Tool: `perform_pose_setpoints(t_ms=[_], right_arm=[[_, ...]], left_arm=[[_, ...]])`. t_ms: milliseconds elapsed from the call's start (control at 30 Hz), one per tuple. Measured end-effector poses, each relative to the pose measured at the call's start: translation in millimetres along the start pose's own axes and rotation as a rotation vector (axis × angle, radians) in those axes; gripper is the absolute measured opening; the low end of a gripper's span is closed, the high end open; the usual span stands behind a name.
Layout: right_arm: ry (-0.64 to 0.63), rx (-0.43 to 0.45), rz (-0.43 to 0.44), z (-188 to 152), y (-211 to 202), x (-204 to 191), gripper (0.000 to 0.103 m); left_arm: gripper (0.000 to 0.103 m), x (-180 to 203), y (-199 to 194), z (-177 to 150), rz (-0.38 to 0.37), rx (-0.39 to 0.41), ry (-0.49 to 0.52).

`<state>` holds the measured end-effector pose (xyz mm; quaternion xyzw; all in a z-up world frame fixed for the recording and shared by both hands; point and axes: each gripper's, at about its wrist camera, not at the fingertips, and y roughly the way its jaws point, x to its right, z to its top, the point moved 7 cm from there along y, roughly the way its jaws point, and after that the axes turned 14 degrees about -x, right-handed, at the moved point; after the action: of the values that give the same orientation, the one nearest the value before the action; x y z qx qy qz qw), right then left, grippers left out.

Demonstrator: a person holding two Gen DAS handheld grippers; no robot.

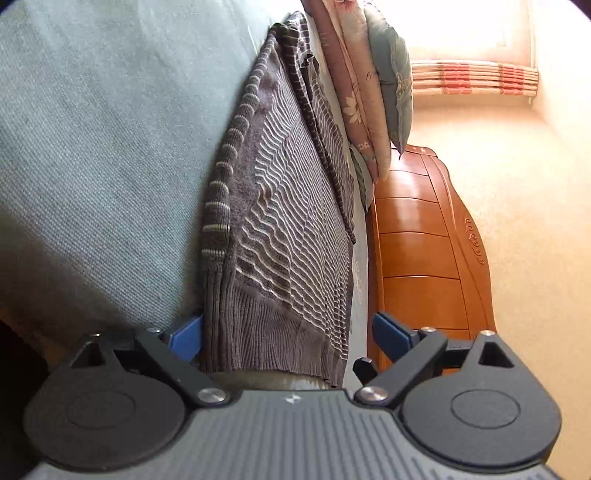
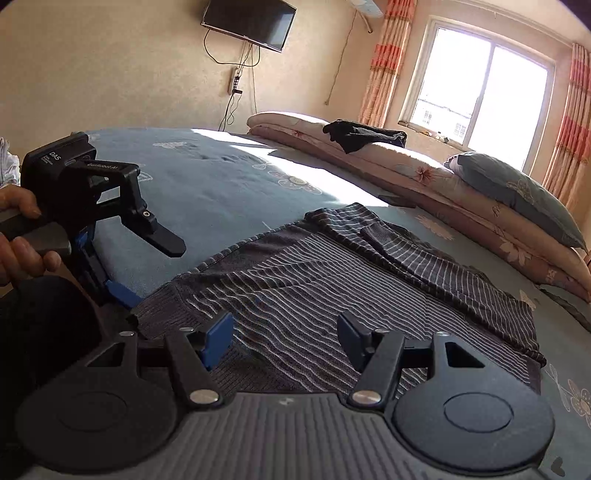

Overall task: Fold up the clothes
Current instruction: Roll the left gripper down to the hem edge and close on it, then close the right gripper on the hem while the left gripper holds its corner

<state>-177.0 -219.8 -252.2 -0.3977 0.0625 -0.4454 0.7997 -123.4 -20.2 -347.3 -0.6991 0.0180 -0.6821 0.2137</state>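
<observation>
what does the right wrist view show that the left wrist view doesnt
Only the right wrist view: a wall-mounted TV, the window panes, a black garment on the folded quilt, and the left gripper in a hand, open at the sweater's hem corner.

Only the left wrist view: the wooden headboard.

Both: the striped grey sweater spread flat on the blue bedsheet, the grey pillow, and orange curtains.

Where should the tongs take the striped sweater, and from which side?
Take the striped sweater by its ribbed bottom hem, from the near edge of the bed. It lies flat with the hem facing both tongs, left tongs at its left corner, right tongs open over the middle.
</observation>
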Motion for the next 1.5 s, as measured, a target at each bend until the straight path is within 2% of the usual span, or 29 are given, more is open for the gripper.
perform_pose_setpoints(t_ms=[33, 67, 133, 233, 333, 400, 567, 600, 633, 667, 700, 733, 800, 833, 900, 1067, 1167, 1267, 1367, 1433, 1467, 1500], right_arm=[[-0.013, -0.008, 0.006, -1.1, 2.2, -3.1, 0.067], [-0.028, -0.016, 0.012, -1.6, 4.8, -6.3, 0.067], [-0.061, -0.024, 0.014, -1.8, 9.5, -13.2, 0.067], [-0.129, -0.036, 0.027, -1.6, 16.0, -29.3, 0.067], [-0.196, -0.041, 0.051, -0.6, 23.2, -48.6, 0.067], [-0.243, -0.049, 0.064, -1.0, 29.0, -62.4, 0.067], [-0.335, -0.069, 0.0, 1.1, 49.8, -89.7, 0.064], [-0.336, -0.073, -0.012, 2.4, 52.6, -92.5, 0.056], [-0.337, -0.078, -0.025, 3.7, 55.4, -95.4, 0.04], [-0.33, -0.085, -0.03, 4.3, 55.8, -96.2, 0.03], [-0.321, -0.092, -0.034, 4.8, 55.7, -96.5, 0.013], [-0.319, -0.095, -0.039, 4.4, 54.9, -96.3, 0.007], [-0.32, -0.093, -0.052, 3.4, 52.2, -95.0, 0.004], [-0.318, -0.091, -0.053, 4.1, 50.6, -93.4, 0.004], [-0.296, -0.085, -0.041, 8.1, 47.3, -89.5, 0.004], [-0.245, -0.074, -0.016, 18.7, 42.4, -79.0, 0.004], [-0.223, -0.071, -0.009, 23.1, 40.8, -73.2, 0.004], [-0.205, -0.084, 0.005, 24.5, 41.9, -69.5, 0.004], [-0.207, -0.085, 0.012, 26.1, 41.1, -71.8, 0.004], [-0.208, -0.085, 0.02, 25.9, 41.8, -74.4, 0.004], [-0.209, -0.085, 0.02, 24.9, 41.6, -75.7, 0.004], [-0.211, -0.086, 0.019, 23.3, 41.4, -76.8, 0.004]], left_arm=[[0.077, 3.7, -0.1, 0.6, -0.003, 0.007, 0.019], [0.073, 7.9, -0.3, 1.4, -0.003, 0.015, 0.04], [0.055, 15.2, -1.7, 3.3, -0.003, 0.029, 0.078], [0.042, 19.1, -1.0, 5.6, 0.035, 0.025, 0.1], [0.038, 16.3, -0.4, 6.3, 0.067, 0.013, 0.095], [0.038, 13.9, -1.7, 7.7, 0.055, 0.017, 0.079], [0.038, 11.4, -3.8, 10.2, 0.038, 0.015, 0.066], [0.038, 11.2, -4.5, 10.3, 0.039, 0.012, 0.067], [0.038, 11.5, -5.2, 10.4, 0.041, 0.007, 0.071], [0.038, 12.2, -6.8, 10.2, 0.051, 0.009, 0.079], [0.039, 14.2, -8.5, 9.8, 0.07, 0.011, 0.096], [0.041, 17.1, -10.8, 8.7, 0.101, 0.006, 0.126], [0.046, 30.2, -16.1, 5.1, 0.206, -0.012, 0.245], [0.051, 40.6, -18.3, 2.2, 0.275, -0.014, 0.337], [0.06, 62.4, -21.5, -4.6, 0.421, -0.017, 0.534], [0.07, 100.8, -11.9, -30.1, 0.793, -0.058, 1.081], [0.074, 106.3, 7.5, -51.6, 0.952, -0.123, 1.387], [0.075, 98.5, 34.9, -72.2, 1.095, -0.177, 1.648], [0.074, 85.3, 58.6, -86.3, 1.23, -0.192, 1.888], [0.052, 76.9, 71.2, -91.7, 1.314, -0.204, 2.019], [0.029, 74.3, 75.2, -92.2, 1.344, -0.206, 2.055], [0.016, 73.9, 77.0, -92.4, 1.352, -0.2, 2.074]])
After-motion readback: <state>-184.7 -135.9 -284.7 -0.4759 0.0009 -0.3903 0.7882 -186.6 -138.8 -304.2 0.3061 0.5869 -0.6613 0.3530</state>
